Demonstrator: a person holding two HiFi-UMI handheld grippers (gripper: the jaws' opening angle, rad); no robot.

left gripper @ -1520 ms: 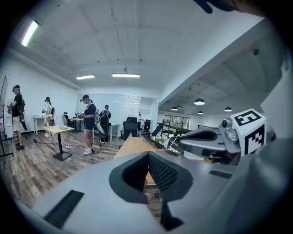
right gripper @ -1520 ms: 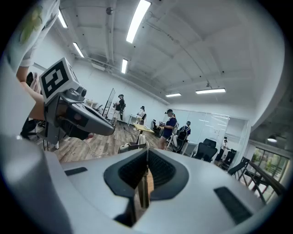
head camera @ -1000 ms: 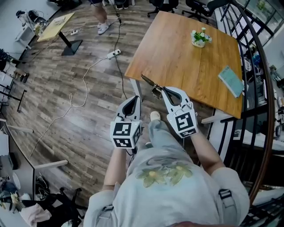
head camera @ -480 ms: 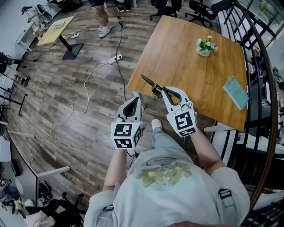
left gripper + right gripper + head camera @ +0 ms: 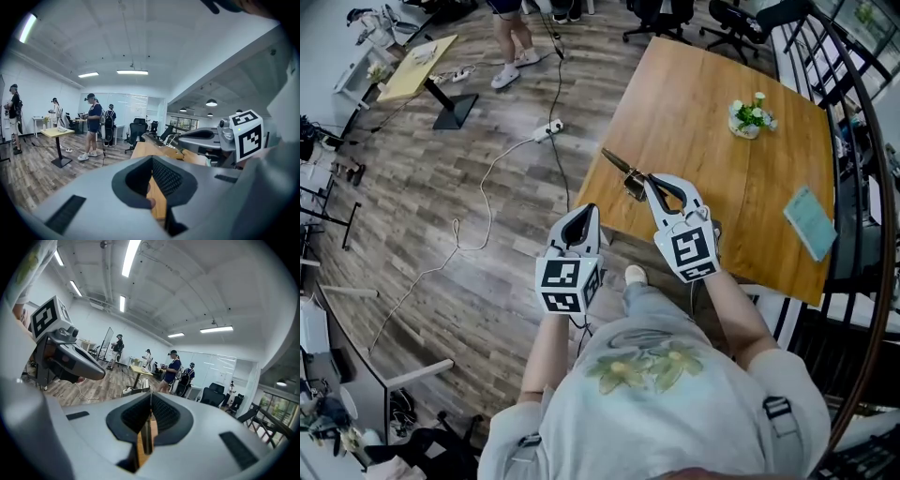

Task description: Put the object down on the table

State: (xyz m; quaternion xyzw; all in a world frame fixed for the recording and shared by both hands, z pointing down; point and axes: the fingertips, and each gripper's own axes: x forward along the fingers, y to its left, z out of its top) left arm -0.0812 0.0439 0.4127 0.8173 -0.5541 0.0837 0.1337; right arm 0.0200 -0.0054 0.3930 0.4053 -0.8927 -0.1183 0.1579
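My right gripper is shut on a thin metal tool, dark at its tip and brassy near the jaws. The tool sticks out forward and to the left, above the near left edge of the wooden table. In the right gripper view the tool shows as a narrow strip pinched between the right gripper's pads. My left gripper hangs lower and left of the right one, beside the table's near corner and above the floor. The left gripper is shut with nothing in it.
On the table stand a small flower pot at the back and a teal book at the right edge. A dark railing runs along the right. A power strip with cable lies on the floor; a person stands beyond.
The table has come nearer in the head view. Both grippers have moved forward with it, and the tool now reaches over the table's near left edge. Both grips are unchanged.
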